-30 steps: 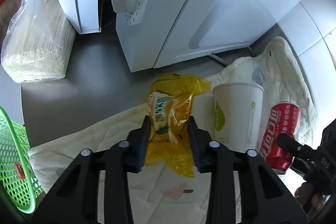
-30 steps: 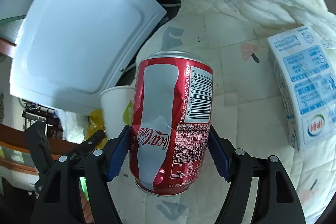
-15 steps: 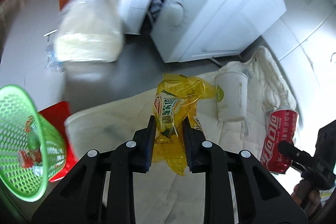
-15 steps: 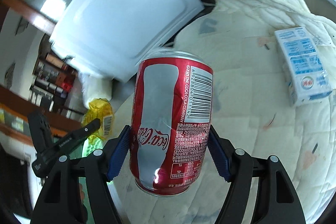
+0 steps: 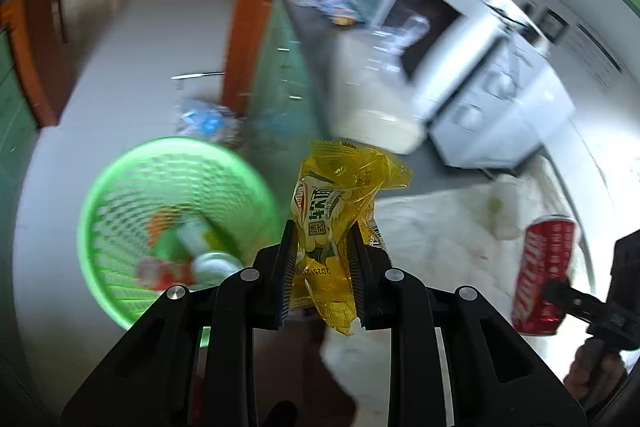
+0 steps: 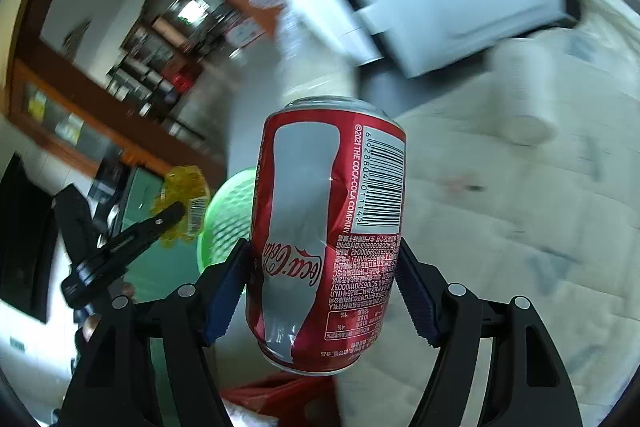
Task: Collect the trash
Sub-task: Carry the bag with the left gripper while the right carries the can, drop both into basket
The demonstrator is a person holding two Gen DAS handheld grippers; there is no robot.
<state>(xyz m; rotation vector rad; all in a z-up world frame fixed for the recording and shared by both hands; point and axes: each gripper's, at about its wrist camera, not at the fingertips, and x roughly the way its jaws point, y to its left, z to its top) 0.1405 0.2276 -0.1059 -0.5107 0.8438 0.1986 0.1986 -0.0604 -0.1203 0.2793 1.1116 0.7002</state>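
Observation:
A crumpled yellow snack wrapper (image 5: 336,211) is pinched between the pads of my left gripper (image 5: 322,259), held in the air just right of a green mesh basket (image 5: 120,187) that stands on the floor with several pieces of trash inside. My right gripper (image 6: 322,279) is shut on a dented red cola can (image 6: 328,227), upright between its blue pads. In the left wrist view the can (image 5: 540,271) and the right gripper hang at the right edge. The right wrist view shows the wrapper (image 6: 186,195) and left gripper at the left, with the basket (image 6: 228,219) behind the can.
A cream quilted blanket (image 6: 500,227) covers the surface to the right, with a white paper cup (image 6: 520,83) on it. White appliances (image 5: 500,99) stand behind. A clear bag of pale stuff (image 5: 376,119) and a red object (image 6: 280,399) below lie near the basket.
Both grippers have swung left and risen, away from the blanket. The green basket has come from the left edge toward the middle of the left wrist view. Both still hold their items.

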